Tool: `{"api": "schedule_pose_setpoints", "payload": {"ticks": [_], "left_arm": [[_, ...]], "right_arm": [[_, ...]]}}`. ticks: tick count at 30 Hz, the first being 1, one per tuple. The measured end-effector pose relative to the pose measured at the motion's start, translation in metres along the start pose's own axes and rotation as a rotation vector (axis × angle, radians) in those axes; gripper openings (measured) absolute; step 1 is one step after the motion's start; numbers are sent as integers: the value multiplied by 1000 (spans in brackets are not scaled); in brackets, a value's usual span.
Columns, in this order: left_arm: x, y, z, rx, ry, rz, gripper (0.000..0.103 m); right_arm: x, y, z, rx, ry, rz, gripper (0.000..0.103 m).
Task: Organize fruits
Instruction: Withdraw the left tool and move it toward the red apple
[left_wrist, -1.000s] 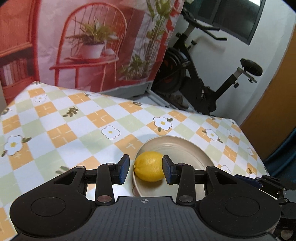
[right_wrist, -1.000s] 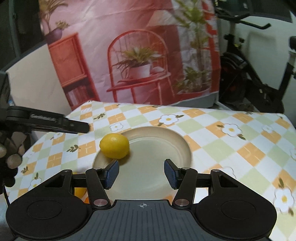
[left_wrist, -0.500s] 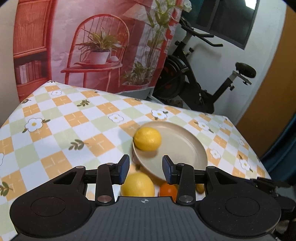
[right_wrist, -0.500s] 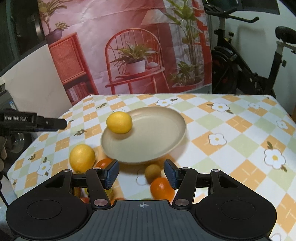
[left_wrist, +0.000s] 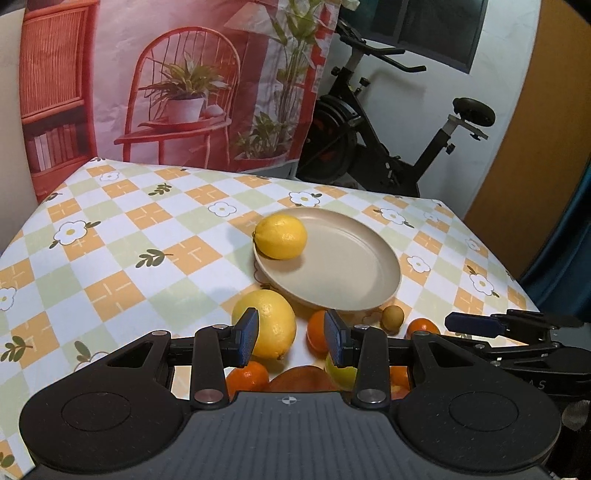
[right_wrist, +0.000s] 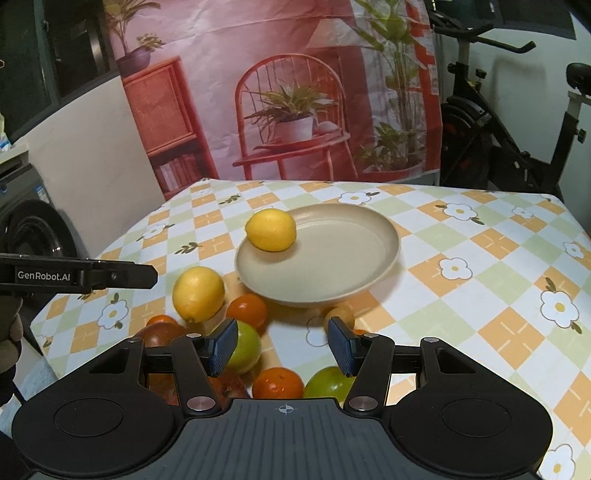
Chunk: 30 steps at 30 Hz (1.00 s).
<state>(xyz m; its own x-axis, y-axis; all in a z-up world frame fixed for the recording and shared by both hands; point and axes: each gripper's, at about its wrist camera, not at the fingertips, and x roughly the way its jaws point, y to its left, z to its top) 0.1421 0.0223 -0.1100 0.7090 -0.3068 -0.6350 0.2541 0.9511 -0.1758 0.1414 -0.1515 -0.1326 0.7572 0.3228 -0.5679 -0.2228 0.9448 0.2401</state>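
Observation:
A beige plate (left_wrist: 343, 266) (right_wrist: 332, 266) rests on the checked tablecloth, with one lemon (left_wrist: 280, 236) (right_wrist: 271, 229) lying at its left rim. In front of the plate lie a second lemon (left_wrist: 273, 321) (right_wrist: 198, 293), several oranges (left_wrist: 317, 328) (right_wrist: 247, 308), green fruits (right_wrist: 245, 347), a small brown fruit (left_wrist: 392, 316) and a red-brown fruit (right_wrist: 159, 334). My left gripper (left_wrist: 293, 339) hovers open above this pile, nothing between its pads. My right gripper (right_wrist: 283, 345) is open too, above the green fruit and an orange (right_wrist: 277, 384), gripping nothing.
A printed backdrop hangs behind the table and an exercise bike (left_wrist: 388, 147) stands at the back right. A washing machine (right_wrist: 33, 229) is left of the table. The table's far right corner (left_wrist: 443, 206) and left edge are close by.
Both grippers have drawn back from the plate. The lemon that sat between the left pads now lies on the plate farther off, and the fruit pile has come into view.

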Motion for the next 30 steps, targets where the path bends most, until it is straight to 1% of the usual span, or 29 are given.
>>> {"api": "schedule_pose_setpoints", "payload": {"ticks": [4, 11, 16, 19, 25, 28, 30], "left_arm": [[-4, -4, -3, 7, 1, -6, 41], [2, -16, -14, 43, 55, -29, 41], [3, -16, -17, 45, 85, -17, 42], [7, -17, -20, 62, 123, 9, 42], [7, -17, -21, 73, 148, 34, 42], [7, -16, -22, 55, 156, 32, 48], [8, -16, -22, 53, 157, 33, 48]], "right_arm": [[-5, 2, -3, 1, -4, 0, 51], [-9, 3, -5, 4, -9, 2, 51], [-13, 5, -6, 2, -22, 1, 50], [-14, 5, -6, 3, -25, 3, 51], [-19, 7, -6, -2, -38, 12, 51], [-21, 6, -7, 3, -43, 13, 51], [-22, 5, -7, 7, -46, 14, 51]]}}
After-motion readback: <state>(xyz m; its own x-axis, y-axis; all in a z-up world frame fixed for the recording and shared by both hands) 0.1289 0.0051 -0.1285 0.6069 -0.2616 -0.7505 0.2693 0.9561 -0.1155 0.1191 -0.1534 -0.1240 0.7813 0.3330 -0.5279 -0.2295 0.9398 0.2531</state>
